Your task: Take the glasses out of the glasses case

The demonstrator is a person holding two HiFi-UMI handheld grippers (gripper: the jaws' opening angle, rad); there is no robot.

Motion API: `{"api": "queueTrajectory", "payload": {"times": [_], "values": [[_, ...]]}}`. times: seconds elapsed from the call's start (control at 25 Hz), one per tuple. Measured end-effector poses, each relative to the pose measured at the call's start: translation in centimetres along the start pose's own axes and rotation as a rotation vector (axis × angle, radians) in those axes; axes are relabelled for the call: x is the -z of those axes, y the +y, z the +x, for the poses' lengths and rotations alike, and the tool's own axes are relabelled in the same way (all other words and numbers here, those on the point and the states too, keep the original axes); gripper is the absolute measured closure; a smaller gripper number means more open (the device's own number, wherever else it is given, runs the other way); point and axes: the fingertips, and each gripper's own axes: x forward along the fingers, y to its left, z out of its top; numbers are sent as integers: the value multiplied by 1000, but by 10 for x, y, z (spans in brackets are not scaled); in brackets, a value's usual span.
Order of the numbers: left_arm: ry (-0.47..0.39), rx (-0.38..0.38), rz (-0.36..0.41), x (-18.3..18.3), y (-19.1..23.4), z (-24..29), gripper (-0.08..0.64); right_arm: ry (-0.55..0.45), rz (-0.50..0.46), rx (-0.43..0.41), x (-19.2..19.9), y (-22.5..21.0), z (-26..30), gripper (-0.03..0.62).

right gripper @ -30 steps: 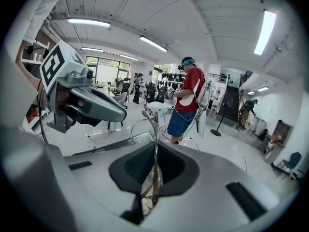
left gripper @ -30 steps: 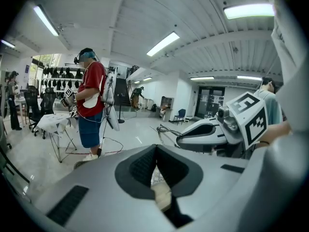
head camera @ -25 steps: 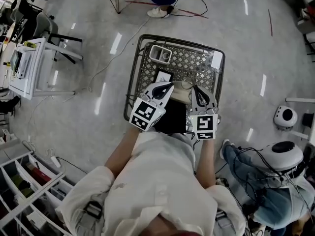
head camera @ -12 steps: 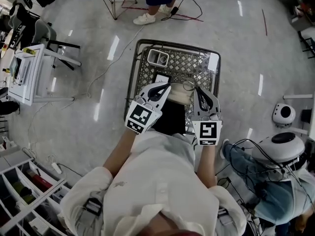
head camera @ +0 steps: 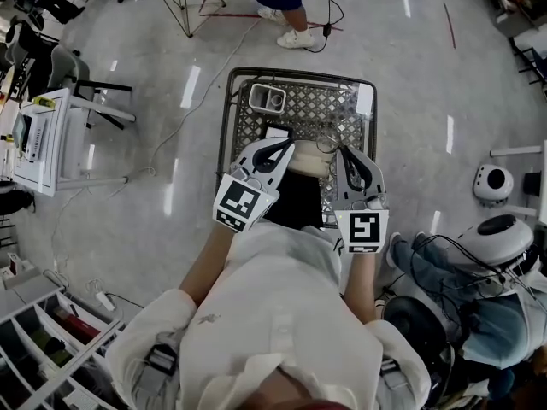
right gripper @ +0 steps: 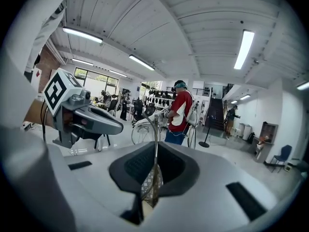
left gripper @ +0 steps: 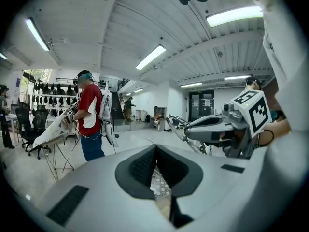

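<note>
Currently: beige oblong glasses case (head camera: 309, 166) lies at frame centre on the grey metal mesh surface (head camera: 299, 109), between the two tongs. Thin wire-framed glasses (head camera: 326, 146) sit just above the case's right end. Left tongs (head camera: 280, 152) over the case's left end; pads together, nothing seen clamped at the tips (left gripper: 155, 151). Right tongs (head camera: 344, 155) closed on a thin metal rod, seemingly the glasses' arm (right gripper: 154, 129), which rises from between the pads.

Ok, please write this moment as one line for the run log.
stage: before grasp | left tongs: shut, empty | right tongs: shut, empty | both over mesh table near edge | glasses: by beige case
</note>
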Motion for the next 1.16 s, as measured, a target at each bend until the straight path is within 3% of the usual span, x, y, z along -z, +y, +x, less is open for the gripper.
{"api": "queueTrajectory", "payload": {"times": [0.4, 1.16], "values": [[-20, 17, 14, -9, -5, -1, 546, -24, -6, -9, -14, 2, -8, 574], [-6, 19, 26, -7, -7, 7, 546, -22, 6, 0, 1, -7, -5, 574]]}}
